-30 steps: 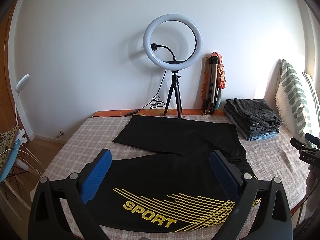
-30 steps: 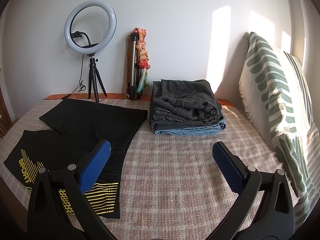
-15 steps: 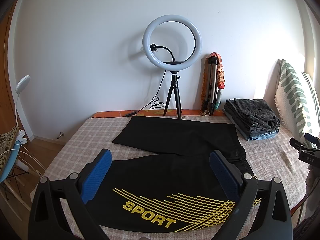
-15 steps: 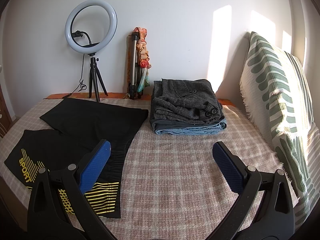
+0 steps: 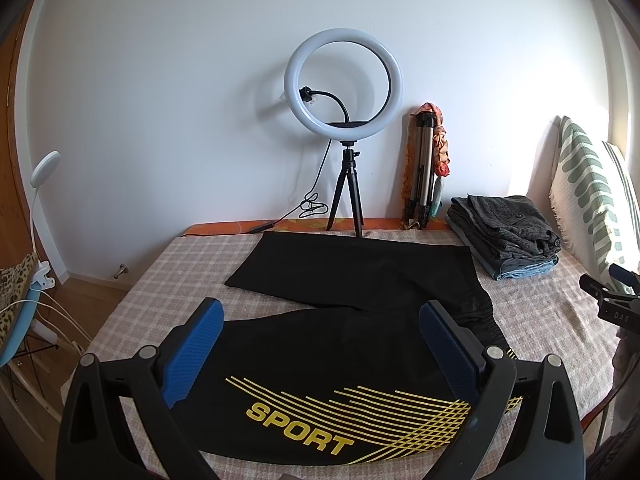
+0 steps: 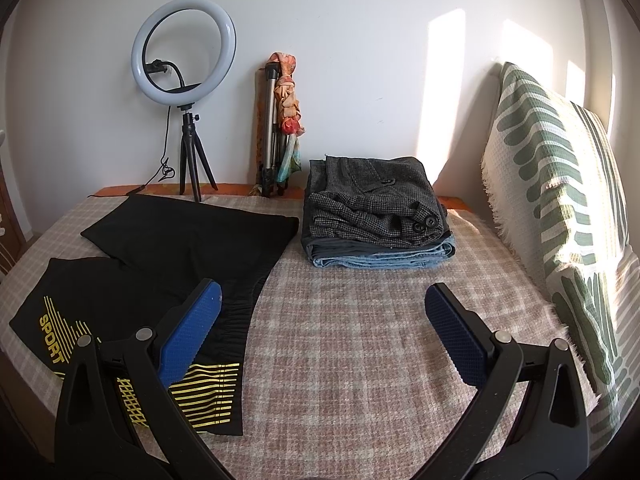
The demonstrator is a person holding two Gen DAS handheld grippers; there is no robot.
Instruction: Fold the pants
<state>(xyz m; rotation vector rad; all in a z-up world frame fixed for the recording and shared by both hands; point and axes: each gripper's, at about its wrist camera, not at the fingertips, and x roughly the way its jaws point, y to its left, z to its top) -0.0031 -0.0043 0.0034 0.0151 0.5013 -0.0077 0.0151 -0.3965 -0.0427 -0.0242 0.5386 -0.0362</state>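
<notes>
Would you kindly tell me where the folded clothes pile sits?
The grey and denim folded clothes pile sits at the bed's far side by the wall, between the black sport pants and the green-patterned pillow.

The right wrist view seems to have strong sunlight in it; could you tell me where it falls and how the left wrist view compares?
Right wrist view: bright sun patches on the wall and the striped green cushion, with the black pants evenly lit. Left wrist view: softer light, glare only at the right edge by the cushion; fisheye bending and dark corners in both.

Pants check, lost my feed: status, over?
Left gripper open, above the pants. Right gripper open, empty, over the bedspread. Pants spread flat, unfolded. Folded stack sits clear beside them.
</notes>
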